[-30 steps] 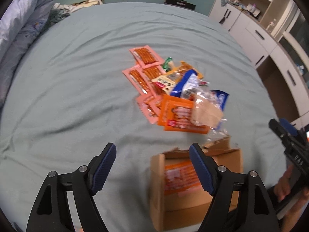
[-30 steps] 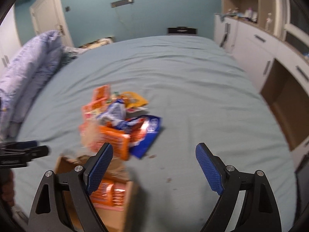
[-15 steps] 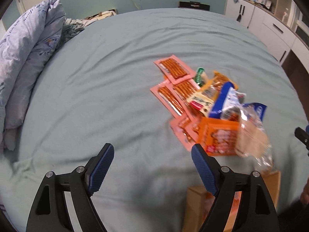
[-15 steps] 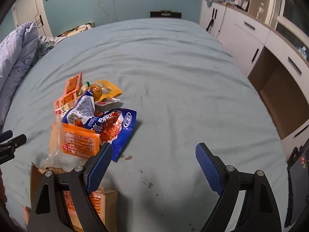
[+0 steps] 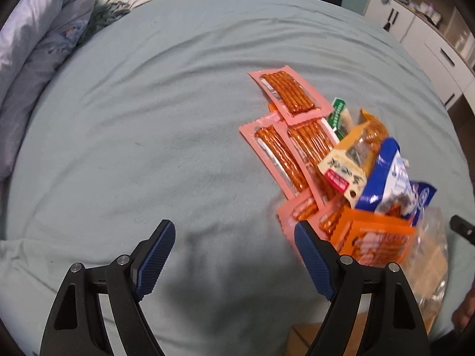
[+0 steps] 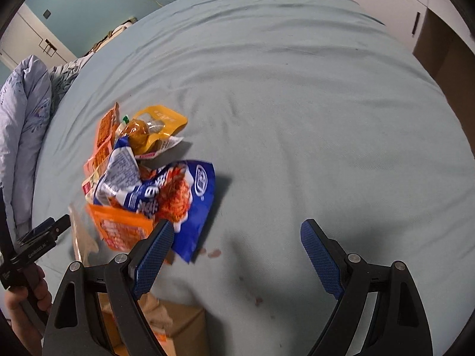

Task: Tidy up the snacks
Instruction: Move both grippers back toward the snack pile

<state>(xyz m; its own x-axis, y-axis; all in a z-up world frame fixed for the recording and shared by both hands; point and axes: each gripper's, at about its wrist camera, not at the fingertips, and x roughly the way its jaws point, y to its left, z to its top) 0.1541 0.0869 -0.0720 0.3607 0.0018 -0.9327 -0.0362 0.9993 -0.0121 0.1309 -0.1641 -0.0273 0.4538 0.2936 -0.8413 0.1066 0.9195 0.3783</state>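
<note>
A heap of snack packs lies on the pale green bed sheet (image 5: 133, 148). It holds pink packs of orange sticks (image 5: 286, 93), a yellow pouch (image 6: 157, 124), blue-and-white bags (image 6: 190, 190), an orange pack (image 5: 377, 241) and a clear bag (image 5: 430, 264). A cardboard box (image 6: 175, 326) with orange packs inside stands at the near edge. My left gripper (image 5: 234, 255) hangs open over bare sheet, left of the heap. My right gripper (image 6: 234, 255) is open too, over bare sheet right of the heap, its left finger (image 6: 154, 252) in front of the blue bag.
A bunched lilac duvet (image 5: 38, 38) lies along the bed's left side. White cupboards (image 5: 430, 35) and a brown opening (image 6: 442, 56) stand beyond the right edge. Small dark stains (image 6: 213, 253) mark the sheet near the blue bag. A hand (image 6: 26, 299) holds the other gripper at the left.
Both grippers have sunk toward the bed. In the left wrist view the heap and box slid right and down, the box almost out of sight. In the right wrist view the heap drew nearer.
</note>
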